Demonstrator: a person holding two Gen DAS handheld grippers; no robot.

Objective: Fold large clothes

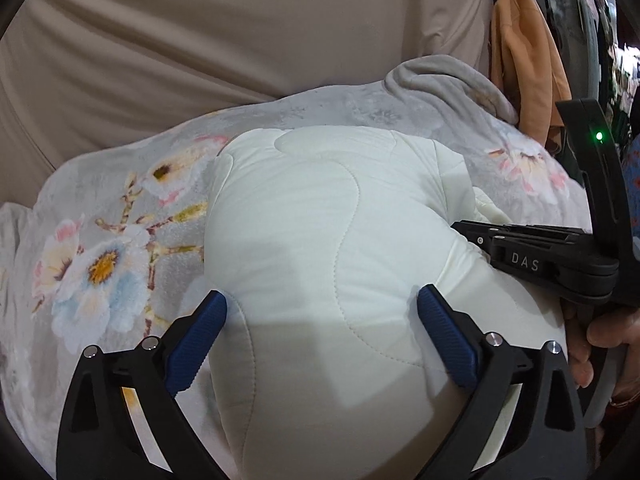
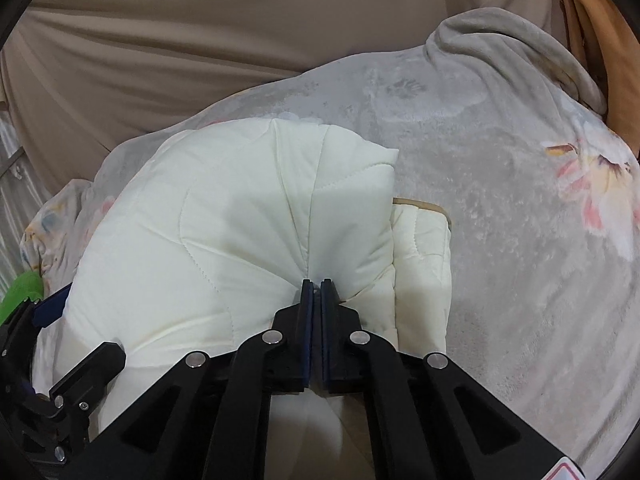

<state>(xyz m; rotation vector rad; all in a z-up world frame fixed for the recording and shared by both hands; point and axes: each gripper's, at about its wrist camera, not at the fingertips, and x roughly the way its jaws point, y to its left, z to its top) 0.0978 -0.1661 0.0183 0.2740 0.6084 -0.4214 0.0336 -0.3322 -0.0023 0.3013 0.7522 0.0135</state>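
Observation:
A thick white quilted garment (image 1: 320, 240) lies bunched on a grey floral blanket (image 1: 100, 248). My left gripper (image 1: 322, 304) is open, its blue-padded fingers (image 1: 208, 328) spread on either side of the padded bulk, which fills the gap between them. My right gripper (image 2: 317, 282) is shut on a pinched fold of the white garment (image 2: 240, 224), with creases radiating from its tips. The right gripper also shows in the left wrist view (image 1: 520, 244) at the garment's right side. A folded layer (image 2: 420, 272) lies under the right edge.
The floral blanket (image 2: 500, 208) covers the surface all round the garment. A beige cloth (image 1: 200, 40) hangs behind. An orange garment (image 1: 520, 52) hangs at the far right. A green object (image 2: 22, 292) sits at the left edge. A hand (image 1: 600, 340) holds the right gripper's handle.

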